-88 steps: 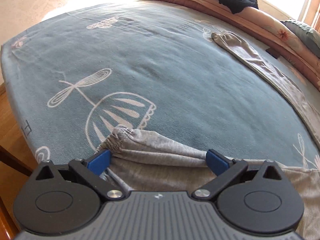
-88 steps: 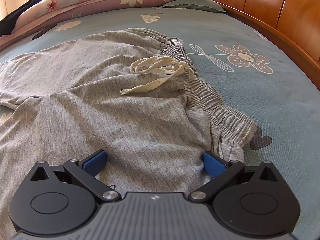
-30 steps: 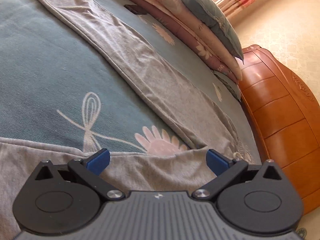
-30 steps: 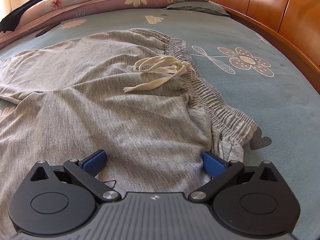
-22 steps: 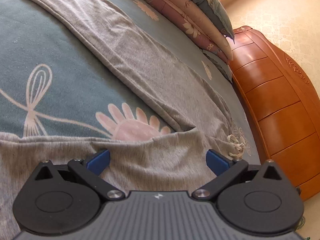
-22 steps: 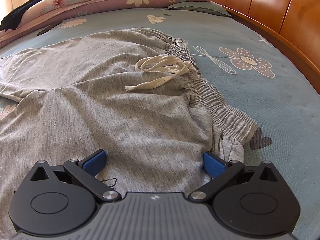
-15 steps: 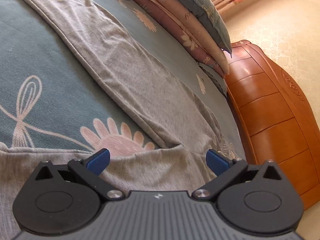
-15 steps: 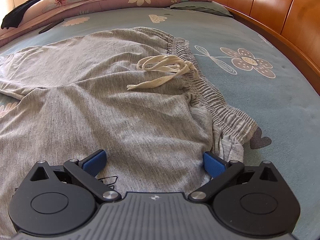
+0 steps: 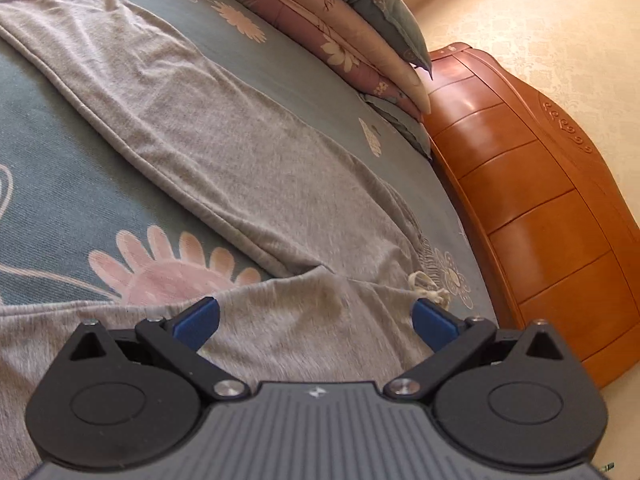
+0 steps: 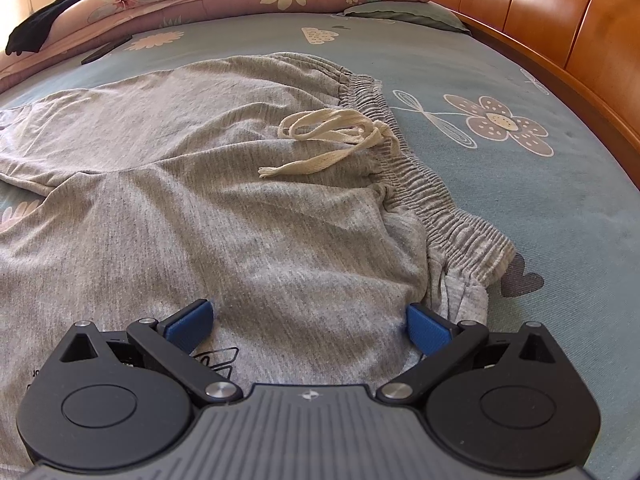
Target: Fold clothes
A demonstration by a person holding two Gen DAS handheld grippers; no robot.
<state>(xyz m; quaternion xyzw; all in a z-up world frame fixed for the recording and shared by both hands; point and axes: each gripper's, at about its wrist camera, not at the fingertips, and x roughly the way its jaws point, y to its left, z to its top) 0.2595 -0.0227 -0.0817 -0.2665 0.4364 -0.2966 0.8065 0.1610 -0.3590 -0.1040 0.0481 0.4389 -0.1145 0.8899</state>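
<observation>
One pair of grey trousers (image 10: 224, 200) on the bed (image 10: 500, 208); only the left view shows a full leg (image 9: 192, 120). Left gripper (image 9: 316, 320) and right gripper (image 10: 308, 320) fingers spread, empty.

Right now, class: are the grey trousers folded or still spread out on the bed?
Spread out. The grey trousers lie flat, legs apart, one leg stretched across the bed.

Your grey sweatpants (image 10: 224, 184) lie spread flat, legs splayed apart in a V, one leg (image 9: 168, 92) running away diagonally. The gathered elastic waistband (image 10: 420, 184) faces the headboard, its cream drawstring (image 10: 332, 136) loosely tangled on top.
</observation>
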